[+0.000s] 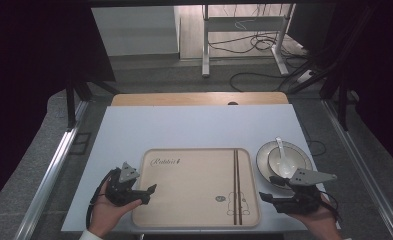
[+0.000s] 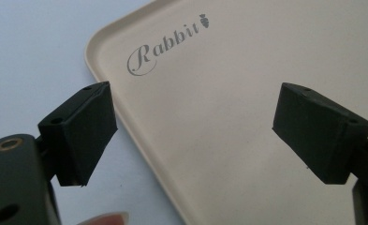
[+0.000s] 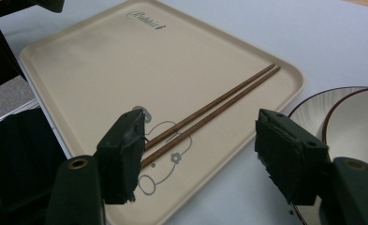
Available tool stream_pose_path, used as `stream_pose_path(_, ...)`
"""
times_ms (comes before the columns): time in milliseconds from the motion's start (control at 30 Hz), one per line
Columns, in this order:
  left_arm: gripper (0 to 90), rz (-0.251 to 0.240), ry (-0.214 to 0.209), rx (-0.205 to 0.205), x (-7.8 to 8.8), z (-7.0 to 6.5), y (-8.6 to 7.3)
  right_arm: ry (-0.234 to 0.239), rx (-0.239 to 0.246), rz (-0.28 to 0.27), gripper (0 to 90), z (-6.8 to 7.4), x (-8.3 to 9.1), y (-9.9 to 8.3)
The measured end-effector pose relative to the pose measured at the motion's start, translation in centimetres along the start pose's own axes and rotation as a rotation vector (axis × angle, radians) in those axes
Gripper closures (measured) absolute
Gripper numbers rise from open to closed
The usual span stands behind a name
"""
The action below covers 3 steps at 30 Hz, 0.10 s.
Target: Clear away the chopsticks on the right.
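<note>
Both your left gripper [image 1: 151,189] and right gripper [image 1: 265,196] hang wide and empty beside the tray [image 1: 184,170], where thin, stiff, slippery chopsticks [image 1: 236,186] want a mid-length pinch.

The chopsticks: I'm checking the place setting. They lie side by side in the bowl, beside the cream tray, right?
Not quite. The chopsticks lie side by side on the cream tray, near its right edge, not in the bowl, which holds a white spoon. The right gripper view shows it.

"Rabbit" in grey script on the beige tray [image 2: 228,93]
</note>
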<state>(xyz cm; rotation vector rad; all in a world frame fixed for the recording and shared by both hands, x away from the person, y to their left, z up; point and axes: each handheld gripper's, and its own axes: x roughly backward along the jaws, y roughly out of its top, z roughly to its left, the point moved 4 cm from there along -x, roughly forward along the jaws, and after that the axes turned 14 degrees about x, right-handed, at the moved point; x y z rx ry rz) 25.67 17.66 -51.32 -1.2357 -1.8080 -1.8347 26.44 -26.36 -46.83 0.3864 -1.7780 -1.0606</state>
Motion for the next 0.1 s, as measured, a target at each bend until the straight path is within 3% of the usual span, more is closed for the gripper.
stream_pose_path(100,13.5,-0.003,0.002,0.002,0.03,0.1,0.05,-0.012,0.012,0.001,30.1,0.19,-0.09,0.15)
